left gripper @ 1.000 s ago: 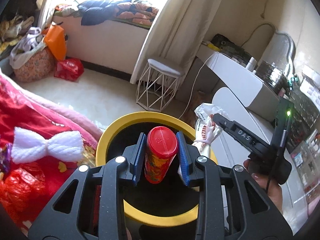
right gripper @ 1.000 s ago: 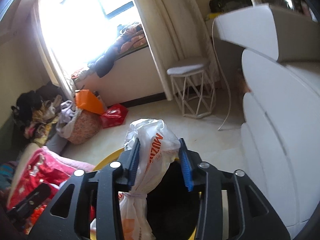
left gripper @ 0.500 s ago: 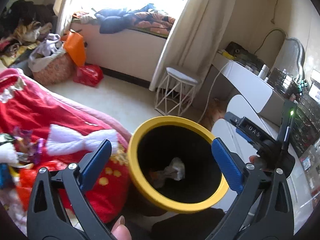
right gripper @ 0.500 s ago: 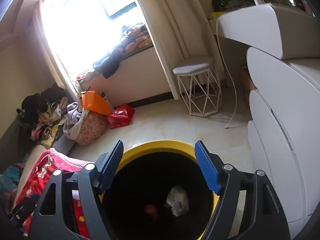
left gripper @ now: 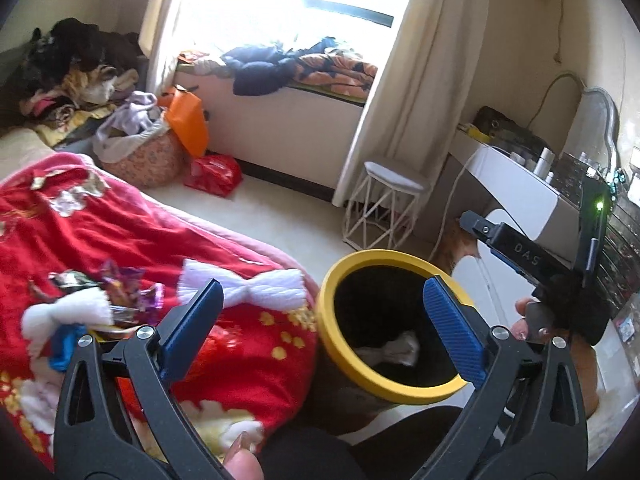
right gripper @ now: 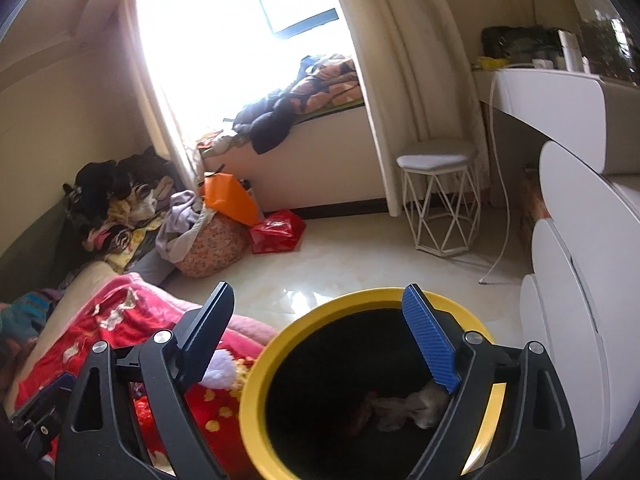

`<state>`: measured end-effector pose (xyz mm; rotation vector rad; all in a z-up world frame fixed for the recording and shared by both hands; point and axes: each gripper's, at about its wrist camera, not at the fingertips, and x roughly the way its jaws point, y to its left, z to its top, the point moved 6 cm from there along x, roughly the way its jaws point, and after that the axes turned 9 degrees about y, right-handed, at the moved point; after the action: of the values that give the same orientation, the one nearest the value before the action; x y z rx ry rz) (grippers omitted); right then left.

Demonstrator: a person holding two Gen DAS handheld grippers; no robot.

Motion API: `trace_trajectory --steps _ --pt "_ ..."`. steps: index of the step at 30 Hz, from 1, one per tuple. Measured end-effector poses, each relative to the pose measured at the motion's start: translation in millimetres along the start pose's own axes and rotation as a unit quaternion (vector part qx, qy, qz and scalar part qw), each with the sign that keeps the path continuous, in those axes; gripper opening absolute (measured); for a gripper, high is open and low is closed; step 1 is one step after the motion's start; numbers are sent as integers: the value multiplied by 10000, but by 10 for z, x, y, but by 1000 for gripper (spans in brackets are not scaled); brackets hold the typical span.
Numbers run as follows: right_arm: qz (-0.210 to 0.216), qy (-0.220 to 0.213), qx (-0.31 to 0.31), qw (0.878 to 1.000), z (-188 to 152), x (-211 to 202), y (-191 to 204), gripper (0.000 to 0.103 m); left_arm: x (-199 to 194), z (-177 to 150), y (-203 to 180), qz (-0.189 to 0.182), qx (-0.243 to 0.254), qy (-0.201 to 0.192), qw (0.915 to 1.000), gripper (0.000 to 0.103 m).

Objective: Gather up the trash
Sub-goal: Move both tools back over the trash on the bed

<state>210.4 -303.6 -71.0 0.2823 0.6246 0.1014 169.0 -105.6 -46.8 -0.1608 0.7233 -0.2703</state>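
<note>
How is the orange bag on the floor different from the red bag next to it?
The orange bag stands up tall, leaning on the flowery basket; the red bag slumps low on the floor. The orange bag looks plain and stiff; the red bag looks shiny and crinkled. Both sit below the window seat.

Yellow-rimmed black bin (right gripper: 280, 344), crumpled bag (right gripper: 404, 410) inside

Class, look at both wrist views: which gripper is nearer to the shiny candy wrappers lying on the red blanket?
Left. The left gripper hangs open just beside the candy wrappers on the red blanket. The right gripper is open over the yellow-rimmed bin, farther away.
</note>
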Motion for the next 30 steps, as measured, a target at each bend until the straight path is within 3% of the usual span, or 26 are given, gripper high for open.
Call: trace_trajectory --steps 19,30 --pt "527 119 -754 9957 -170 -120 842 87 -559 57 669 561 -411 -469 9965 92" --pt "904 287 -1271 9874 -411 -163 1471 89 -856 22 1109 840 -570 -634 9928 92"
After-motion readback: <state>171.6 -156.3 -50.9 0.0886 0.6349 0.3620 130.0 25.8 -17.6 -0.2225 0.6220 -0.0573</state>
